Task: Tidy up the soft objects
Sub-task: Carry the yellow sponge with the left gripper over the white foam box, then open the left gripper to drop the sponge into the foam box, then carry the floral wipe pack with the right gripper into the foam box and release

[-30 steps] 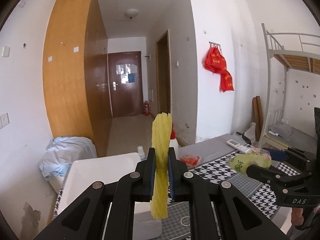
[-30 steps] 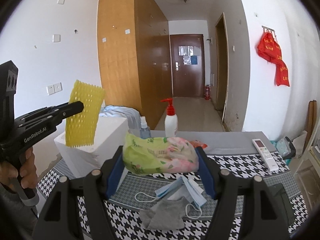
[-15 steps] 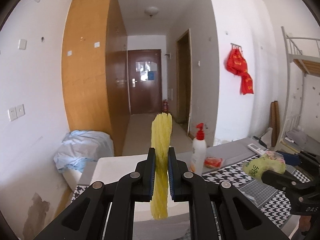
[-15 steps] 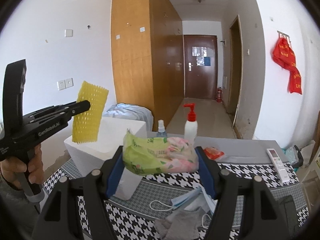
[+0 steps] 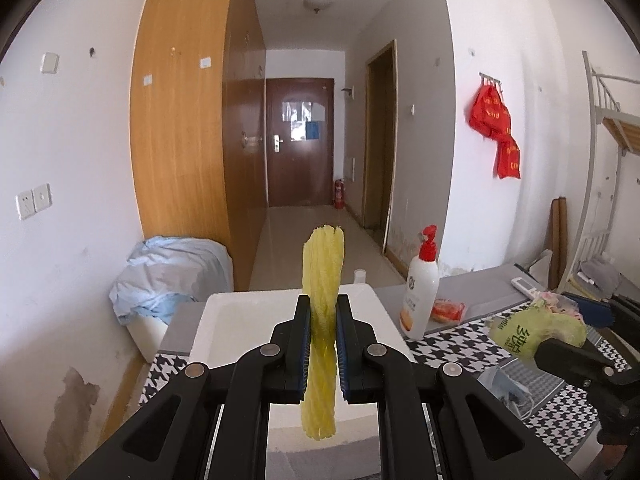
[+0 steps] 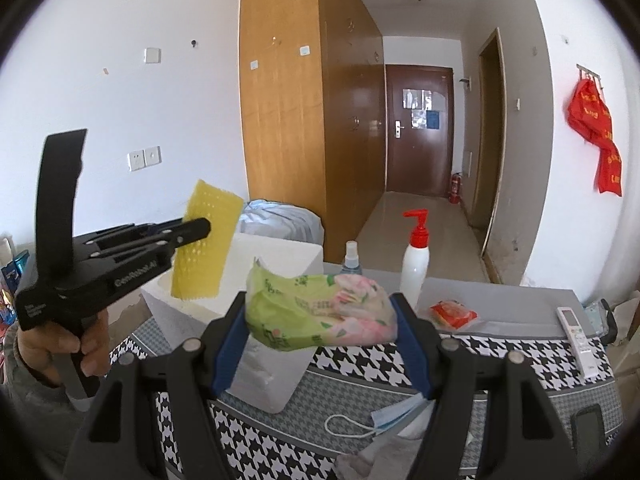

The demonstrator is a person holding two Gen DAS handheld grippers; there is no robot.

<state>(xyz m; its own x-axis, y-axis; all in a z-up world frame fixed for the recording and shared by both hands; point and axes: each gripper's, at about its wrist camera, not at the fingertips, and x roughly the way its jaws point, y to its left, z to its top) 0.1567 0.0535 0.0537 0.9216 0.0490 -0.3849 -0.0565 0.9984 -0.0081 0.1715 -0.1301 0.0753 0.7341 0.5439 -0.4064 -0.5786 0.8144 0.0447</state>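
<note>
Nearest the lens in the left wrist view, the left gripper [image 5: 323, 344] is pinched tight on a yellow foam net sleeve [image 5: 322, 336], which stands upright between the blue pads and sticks out above and below them. In the right wrist view, the right gripper [image 6: 318, 320] is clamped across a green tissue pack [image 6: 316, 312]; the jaws stand wide only because the pack fills them end to end. Both items are held in the air over the near side of the table [image 6: 520, 364], just above and before the white foam box [image 5: 288, 312], whose open top faces up. Judged step: carry both soft items to the box and drop them in. To do it well, each gripper should be centred over the opening before release; the sleeve is light and springy, so it likely needs lowering past the rim first. The pack overhangs its pads and may tip on release. Beyond the box stand a lotion pump bottle [image 5: 420, 292] and a small spray bottle [image 6: 351, 258], close enough to be knocked. A face mask [image 6: 384, 416] and a grey cloth [image 6: 380, 460] lie on the table, apparently not yet sorted.
</note>
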